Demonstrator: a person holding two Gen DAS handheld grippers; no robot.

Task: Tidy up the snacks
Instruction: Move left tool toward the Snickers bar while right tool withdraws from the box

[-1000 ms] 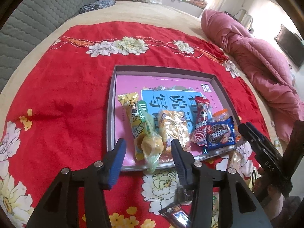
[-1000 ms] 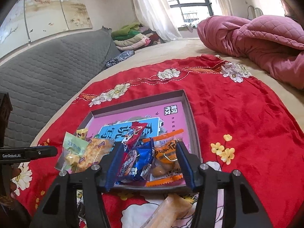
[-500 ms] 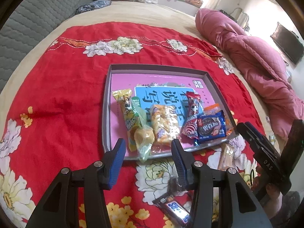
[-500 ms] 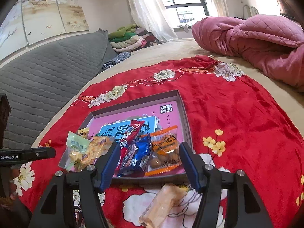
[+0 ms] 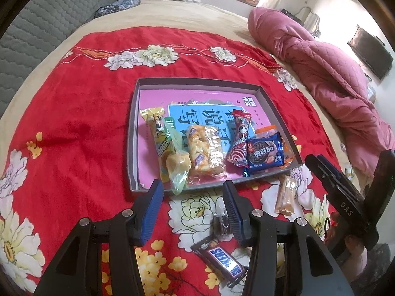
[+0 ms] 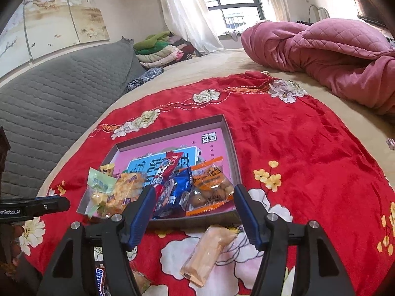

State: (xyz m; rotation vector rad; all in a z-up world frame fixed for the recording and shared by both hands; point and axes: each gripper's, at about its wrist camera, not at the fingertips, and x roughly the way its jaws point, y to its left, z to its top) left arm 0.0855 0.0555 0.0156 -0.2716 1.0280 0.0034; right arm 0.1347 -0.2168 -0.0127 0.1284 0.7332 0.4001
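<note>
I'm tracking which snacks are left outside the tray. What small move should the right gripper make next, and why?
Probably lower the right gripper, its empty jaws opening, onto the pale orange wrapped snack bar just below it. That bar lies on the red floral cloth outside the grey shallow tray, where most snacks already sit.

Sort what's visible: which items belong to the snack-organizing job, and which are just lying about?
Job: tray, packets in it like the blue cookie pack, Snickers bar, tan wafer pack, dark candy.
Lying about: pink quilt, folded clothes, red cloth.
</note>
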